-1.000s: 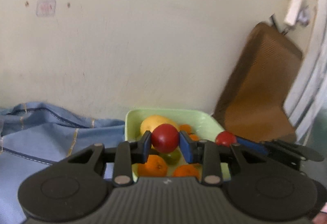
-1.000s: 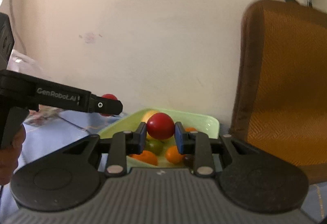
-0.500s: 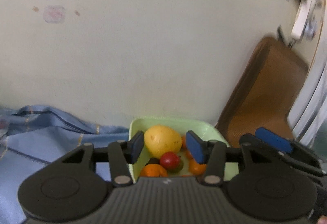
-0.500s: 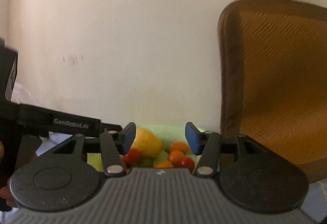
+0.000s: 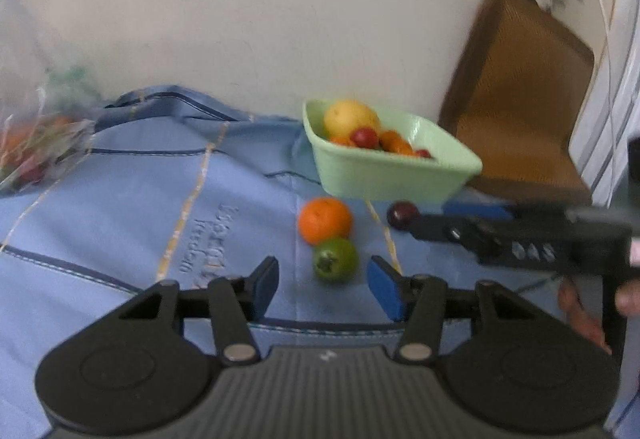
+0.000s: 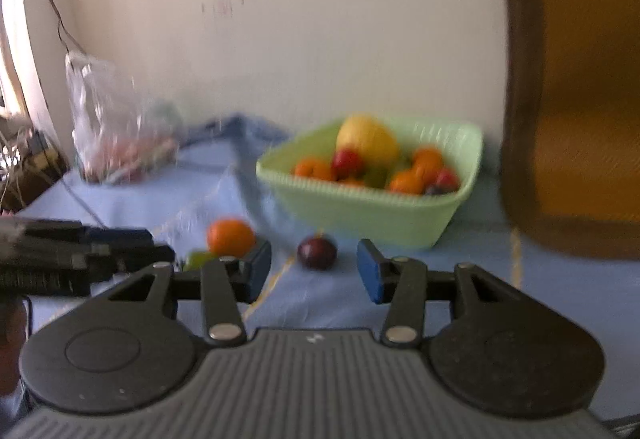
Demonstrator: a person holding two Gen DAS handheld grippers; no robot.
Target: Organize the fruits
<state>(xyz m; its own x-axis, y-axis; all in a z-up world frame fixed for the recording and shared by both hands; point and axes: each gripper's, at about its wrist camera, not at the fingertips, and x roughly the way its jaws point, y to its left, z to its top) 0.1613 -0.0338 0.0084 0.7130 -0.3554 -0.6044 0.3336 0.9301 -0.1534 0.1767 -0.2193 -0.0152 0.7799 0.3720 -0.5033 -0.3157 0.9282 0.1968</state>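
- Now we hold both tools spread wide and empty: the left gripper [image 5: 323, 282] has its blue pads [image 5: 383, 291] well apart on either side of a green fruit [image 5: 334, 259], and the right gripper [image 6: 313, 270] frames a dark plum [image 6: 317, 251] the same way, with nothing between the jaws of either.
- We judge this to be the reach for the next loose pieces, one per hand, before they go into the basket.
- The next move calls for lowering each tool so the pads pass either side of its fruit, then closing gently; all three loose fruits are round and smooth and look likely to roll on the cloth.
- Just beyond the green fruit, touching it, lies an orange [image 5: 325, 219] with a dimpled skin; the plum sits apart to its right.
- Behind them stands the pale green plastic basket [image 6: 372, 211], ribbed along its wall, already holding a large yellow fruit [image 6: 367, 139], small oranges and red pieces.
- Everything rests on a soft, creased blue tablecloth [image 5: 132, 207] with yellow stripes.
- Farther out we see a crinkled clear plastic bag [image 6: 108, 127] at the left and a brown woven chair back [image 5: 516, 87] at the right.
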